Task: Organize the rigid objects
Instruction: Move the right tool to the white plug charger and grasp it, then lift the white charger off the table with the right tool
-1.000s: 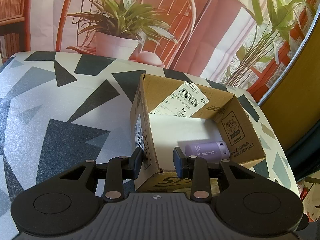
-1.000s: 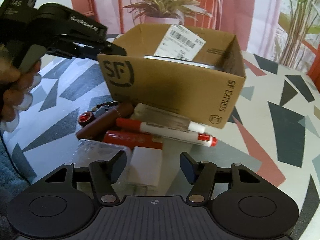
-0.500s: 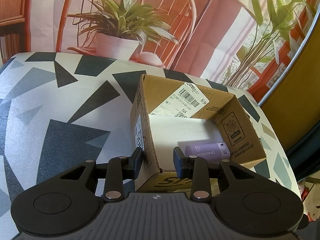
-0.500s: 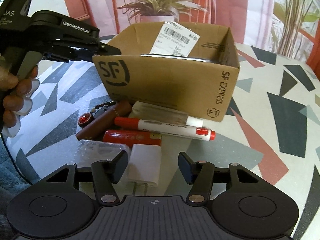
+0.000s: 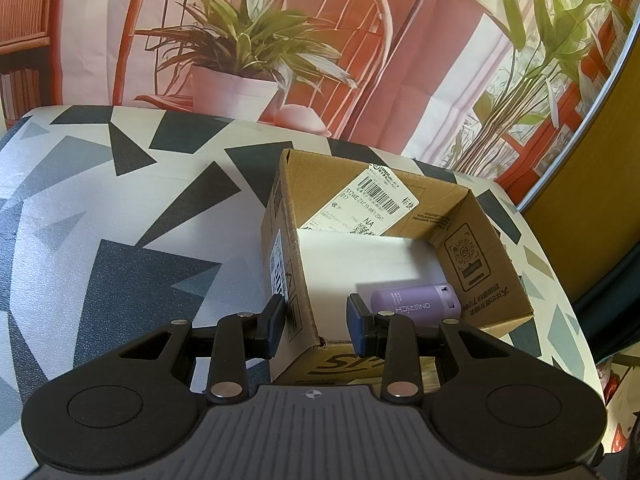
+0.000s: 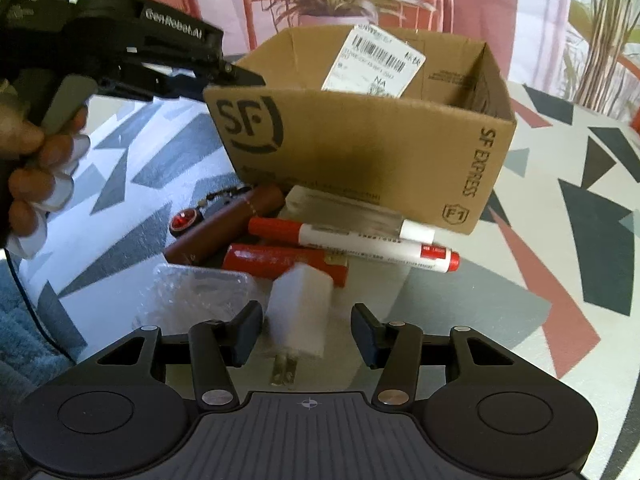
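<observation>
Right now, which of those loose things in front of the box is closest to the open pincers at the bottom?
The white plug-in charger: it lies between the right gripper fingers, nearer than the markers and tubes behind it.

A tablecloth [image 5: 120, 216] of grey, black and pink triangles covers the table; at twelve o'clock hangs a printed backdrop [image 5: 420, 60] (creased) showing a potted plant [image 5: 240, 52].
</observation>
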Available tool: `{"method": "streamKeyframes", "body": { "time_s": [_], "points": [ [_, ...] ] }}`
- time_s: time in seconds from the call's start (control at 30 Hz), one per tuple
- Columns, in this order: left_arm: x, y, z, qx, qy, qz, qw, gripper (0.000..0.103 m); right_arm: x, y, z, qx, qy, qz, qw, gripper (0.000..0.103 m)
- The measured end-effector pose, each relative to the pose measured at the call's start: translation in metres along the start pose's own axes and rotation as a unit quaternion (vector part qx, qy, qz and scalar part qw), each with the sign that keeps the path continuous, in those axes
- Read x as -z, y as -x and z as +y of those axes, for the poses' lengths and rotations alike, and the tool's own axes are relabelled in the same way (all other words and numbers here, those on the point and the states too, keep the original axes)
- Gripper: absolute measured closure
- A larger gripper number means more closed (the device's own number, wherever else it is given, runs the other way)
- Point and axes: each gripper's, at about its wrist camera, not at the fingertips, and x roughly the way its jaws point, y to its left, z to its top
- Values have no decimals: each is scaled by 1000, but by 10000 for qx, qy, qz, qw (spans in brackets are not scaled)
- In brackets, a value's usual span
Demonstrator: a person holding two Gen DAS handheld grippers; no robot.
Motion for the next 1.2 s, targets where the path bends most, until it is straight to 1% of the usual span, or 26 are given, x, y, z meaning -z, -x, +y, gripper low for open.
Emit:
{"method": "streamKeyframes", "body": {
  "time_s": [0.03,0.1,0.17,0.43,0.47,0.5,0.53,0.6,0.8,1.2],
  "points": [
    [0,0,0,3,1,-1,10000,67,1,-2,0,48,11,43,10000,63],
    [0,0,0,5,4,-4,10000,67,2,0,-1,70,-36,1,10000,70],
    [0,-1,0,3,0,-4,10000,67,2,1,-5,88,-136,-43,9999,74],
    [0,-1,0,10,-1,-14,10000,67,1,4,-9,108,-168,-133,9997,74],
    [0,-1,1,13,2,-16,10000,67,1,5,-10,106,-198,-147,9996,76],
    [0,-1,1,15,7,-18,10000,67,1,6,-12,96,-238,-153,9996,80],
    [0,-1,1,15,6,-21,10000,67,1,7,-14,109,-277,-162,9994,82],
    [0,-1,1,14,4,-22,10000,67,2,9,-18,211,-342,-182,9990,82],
    [1,-1,1,8,0,-27,10000,67,4,11,-31,321,-598,-235,9974,82],
    [1,-1,1,8,-15,-37,10000,67,3,12,-33,321,-644,-253,9971,82]
  ]
}}
